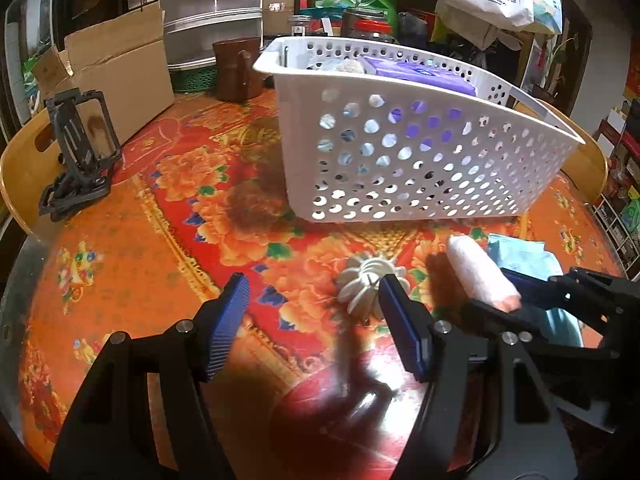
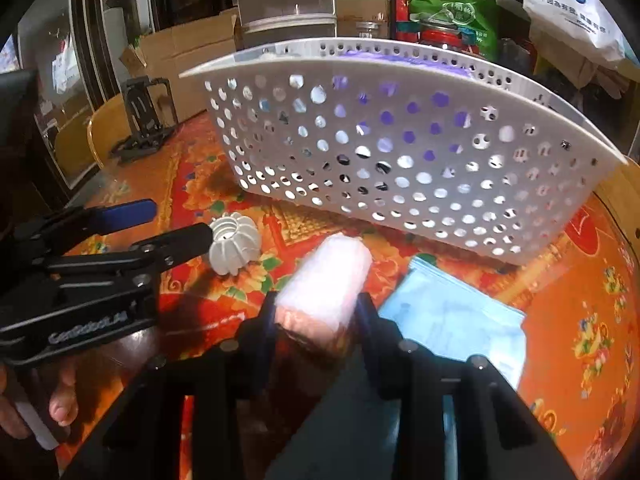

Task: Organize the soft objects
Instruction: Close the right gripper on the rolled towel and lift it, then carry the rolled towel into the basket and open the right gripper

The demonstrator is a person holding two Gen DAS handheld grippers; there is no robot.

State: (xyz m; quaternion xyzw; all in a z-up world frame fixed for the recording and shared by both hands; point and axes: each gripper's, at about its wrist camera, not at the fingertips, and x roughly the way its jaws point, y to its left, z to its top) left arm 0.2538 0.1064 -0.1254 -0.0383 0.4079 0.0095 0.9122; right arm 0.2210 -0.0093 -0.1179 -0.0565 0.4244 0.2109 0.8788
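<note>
White-pink roll (image 2: 326, 280) sits clamped in our right gripper (image 2: 316, 316), left gripper (image 1: 314, 320) wide near the ribbed ball (image 1: 366, 286); next, we judge, lift into the far basket (image 2: 400, 152).

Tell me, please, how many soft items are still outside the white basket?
3: a white ribbed ball by the left claw, a pink-white roll in the right claw, and a blue pack beside it. Others may be hidden.
</note>
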